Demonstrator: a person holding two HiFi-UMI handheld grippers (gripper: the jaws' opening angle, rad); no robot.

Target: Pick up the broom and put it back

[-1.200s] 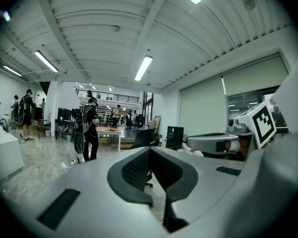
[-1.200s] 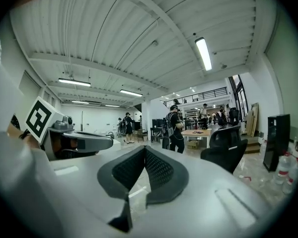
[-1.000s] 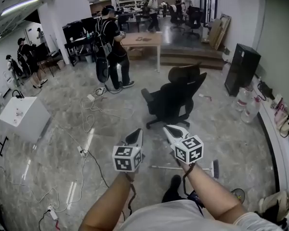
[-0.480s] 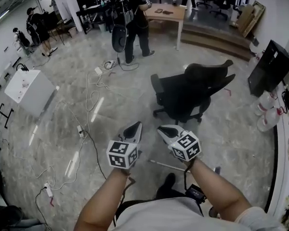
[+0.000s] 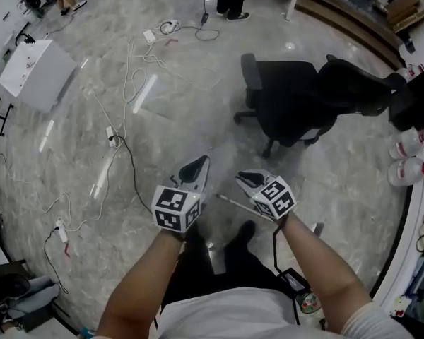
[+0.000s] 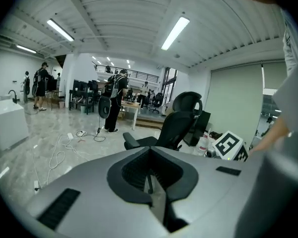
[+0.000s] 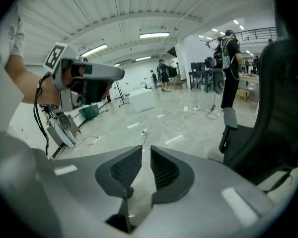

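While flat on the floor [image 5: 171,122], broom [image 5: 231,202] just below right hand-held gripper [image 5: 242,179].

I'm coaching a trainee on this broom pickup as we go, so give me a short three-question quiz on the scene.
1. True or false: the right tongs already grip the broom.
2. Which stands beyond the broom, farther from the person: A) black office chair, B) ladder, C) bicycle?
3. Fill in: the broom lies on the ____.
Key: 1 false, they stand slightly apart with nothing between them; 2 A; 3 floor.
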